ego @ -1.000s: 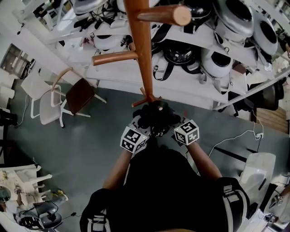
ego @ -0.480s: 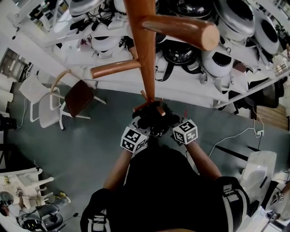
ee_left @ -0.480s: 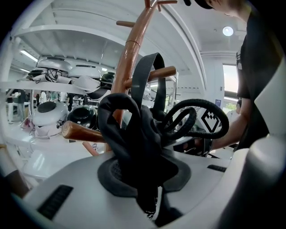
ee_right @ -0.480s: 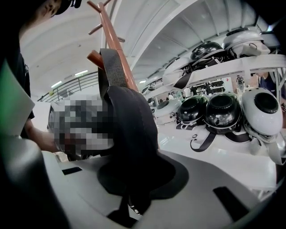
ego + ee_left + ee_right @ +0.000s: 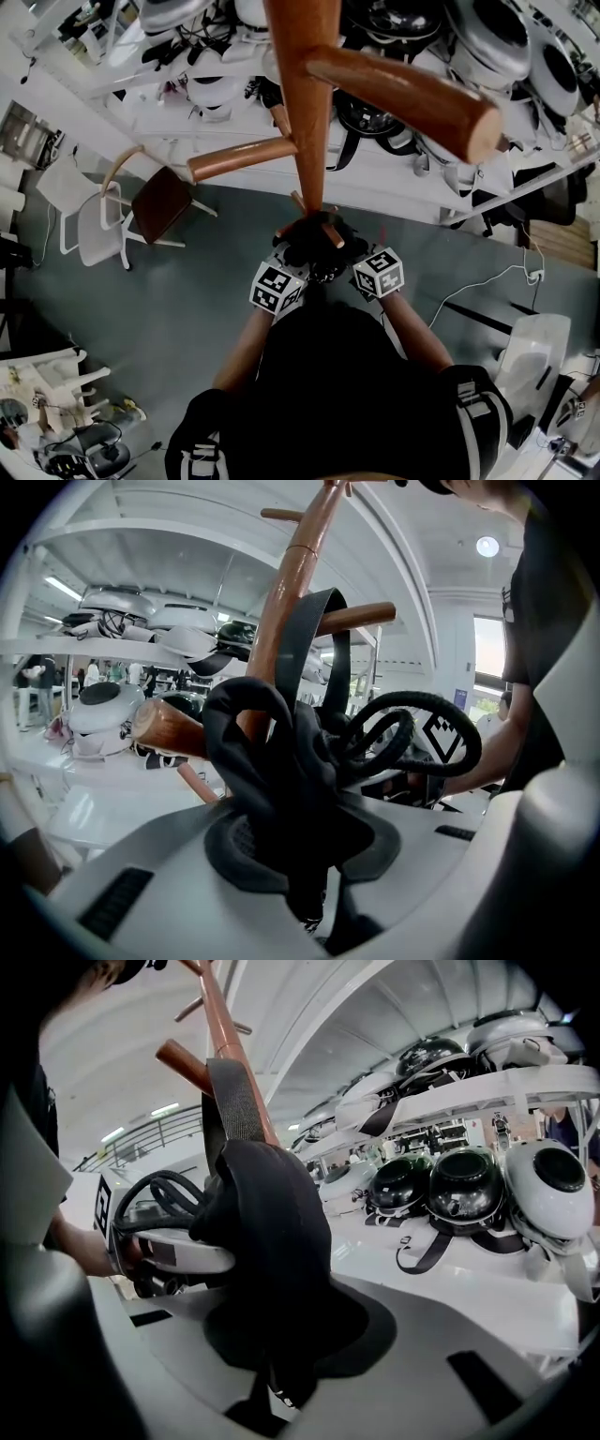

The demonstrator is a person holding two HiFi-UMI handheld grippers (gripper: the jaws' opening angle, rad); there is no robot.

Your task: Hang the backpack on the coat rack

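The wooden coat rack (image 5: 307, 122) rises through the middle of the head view, with a long peg (image 5: 412, 89) to the right, another (image 5: 239, 159) to the left and a short low peg (image 5: 330, 232). The black backpack (image 5: 317, 246) hangs bunched against the pole at that low peg. My left gripper (image 5: 286, 277) and right gripper (image 5: 370, 267) flank it, both shut on its fabric. In the left gripper view, black fabric (image 5: 281, 780) fills the jaws and a strap (image 5: 323, 639) loops up the pole (image 5: 286, 592). In the right gripper view, fabric (image 5: 272, 1241) is pinched and a strap (image 5: 234, 1101) lies along the pole (image 5: 220, 1016).
White shelves (image 5: 394, 178) behind the rack hold several helmets (image 5: 450, 127). A brown chair (image 5: 164, 197) and a white chair (image 5: 94, 220) stand on the grey floor at the left. Another white seat (image 5: 534, 352) and a cable (image 5: 478, 286) are at the right.
Both grippers with the backpack have edged in toward the pole, so the short low peg now shows over the bag's top. The upper right peg looms larger in the head view.
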